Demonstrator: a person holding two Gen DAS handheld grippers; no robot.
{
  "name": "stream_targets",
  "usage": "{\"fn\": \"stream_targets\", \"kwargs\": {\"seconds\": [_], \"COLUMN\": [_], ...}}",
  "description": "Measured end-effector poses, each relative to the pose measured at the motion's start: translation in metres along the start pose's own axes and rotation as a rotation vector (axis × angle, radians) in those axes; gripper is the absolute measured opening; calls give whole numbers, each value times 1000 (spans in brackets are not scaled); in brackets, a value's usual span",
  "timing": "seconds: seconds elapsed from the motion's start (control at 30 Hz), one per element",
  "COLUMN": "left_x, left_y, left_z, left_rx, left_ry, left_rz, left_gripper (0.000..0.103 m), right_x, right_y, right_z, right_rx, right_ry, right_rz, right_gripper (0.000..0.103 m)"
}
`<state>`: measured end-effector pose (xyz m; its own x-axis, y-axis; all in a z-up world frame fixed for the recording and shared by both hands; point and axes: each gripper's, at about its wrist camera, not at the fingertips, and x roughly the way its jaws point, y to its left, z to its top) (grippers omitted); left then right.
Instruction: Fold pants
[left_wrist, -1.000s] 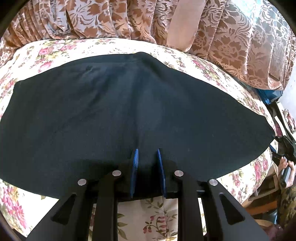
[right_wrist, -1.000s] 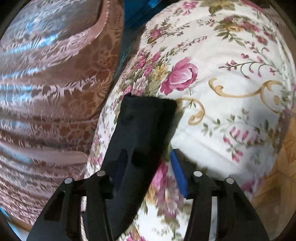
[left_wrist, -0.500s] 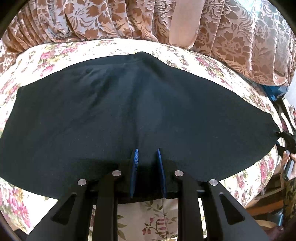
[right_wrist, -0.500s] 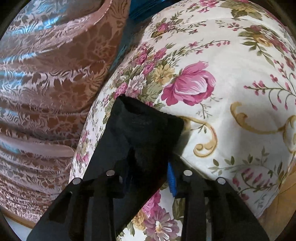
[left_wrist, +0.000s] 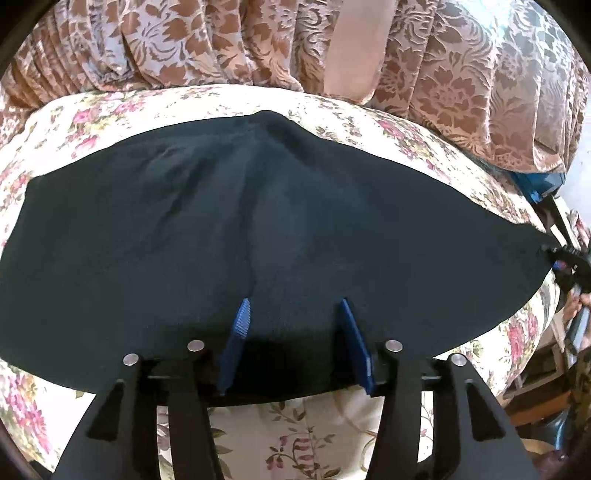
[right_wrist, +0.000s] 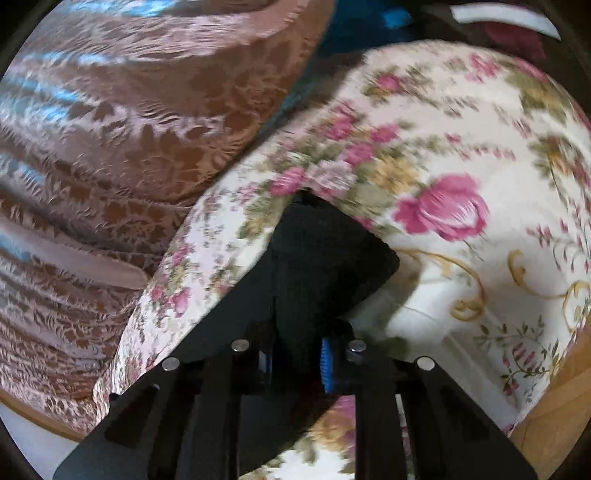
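Observation:
Black pants (left_wrist: 258, 229) lie spread flat across a floral bedspread (left_wrist: 332, 428) in the left wrist view. My left gripper (left_wrist: 293, 306) is open, its blue pads wide apart over the near edge of the pants. My right gripper (right_wrist: 297, 354) is shut on the far right end of the pants (right_wrist: 325, 251), which bunches up between its blue pads. The right gripper also shows small at the right end of the pants in the left wrist view (left_wrist: 567, 258).
A brown patterned curtain (left_wrist: 258, 44) hangs behind the bed. The bedspread (right_wrist: 461, 155) drops off at the right toward a wooden floor (right_wrist: 554, 417). Blue and dark items (left_wrist: 539, 184) sit beside the bed at the far right.
My left gripper has opened from nearly shut to wide apart. My right gripper has closed on the end of the pants and pulled it in between its pads.

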<state>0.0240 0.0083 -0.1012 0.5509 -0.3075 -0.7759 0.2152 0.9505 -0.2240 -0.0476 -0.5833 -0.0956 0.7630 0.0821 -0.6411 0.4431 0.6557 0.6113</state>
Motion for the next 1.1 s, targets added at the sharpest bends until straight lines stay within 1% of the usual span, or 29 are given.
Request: {"fn": "stream_targets", "kwargs": {"seconds": [0.17, 0.37, 0.43, 0.53, 0.6, 0.67, 0.8, 0.87, 0.9, 1.0, 1.03, 1.07, 1.1], "left_x": [-1, -3, -4, -9, -15, -24, -32, -33, -32, -26, -23, -20, -18], "left_y": [2, 6, 10, 19, 25, 31, 34, 32, 31, 28, 27, 26, 26], "left_z": [0, 1, 2, 6, 9, 13, 20, 23, 25, 31, 33, 35, 36], "left_rx": [-14, -29, -52, -113, -151, -185, -230, -246, -250, -263, -264, -272, -285], "left_ry": [-4, -2, -1, 5, 2, -23, -46, -48, -48, -35, -29, -21, -18], "left_rz": [-16, -36, -52, -82, -142, -211, -349, -401, -415, -465, -479, -505, -527], "left_gripper": [52, 52, 52, 52, 52, 52, 52, 52, 52, 52, 53, 62, 66], "right_x": [-10, -16, -15, -15, -13, -8, 6, 14, 17, 34, 40, 43, 47], "right_y": [40, 89, 105, 131, 151, 172, 213, 230, 238, 260, 265, 267, 270], "right_z": [-2, -14, -20, -33, -46, -64, -108, -131, -142, -182, -195, -204, -215], "right_rx": [-96, -207, -238, -295, -343, -398, -507, -545, -566, -658, -683, -707, -741], "right_ry": [-5, 6, 16, 40, 63, 99, 183, 229, 250, 325, 355, 374, 390], "right_rz": [46, 93, 108, 134, 158, 187, 239, 286, 301, 321, 324, 324, 320], "right_gripper": [17, 17, 17, 17, 17, 17, 17, 17, 17, 17, 17, 17, 17]}}
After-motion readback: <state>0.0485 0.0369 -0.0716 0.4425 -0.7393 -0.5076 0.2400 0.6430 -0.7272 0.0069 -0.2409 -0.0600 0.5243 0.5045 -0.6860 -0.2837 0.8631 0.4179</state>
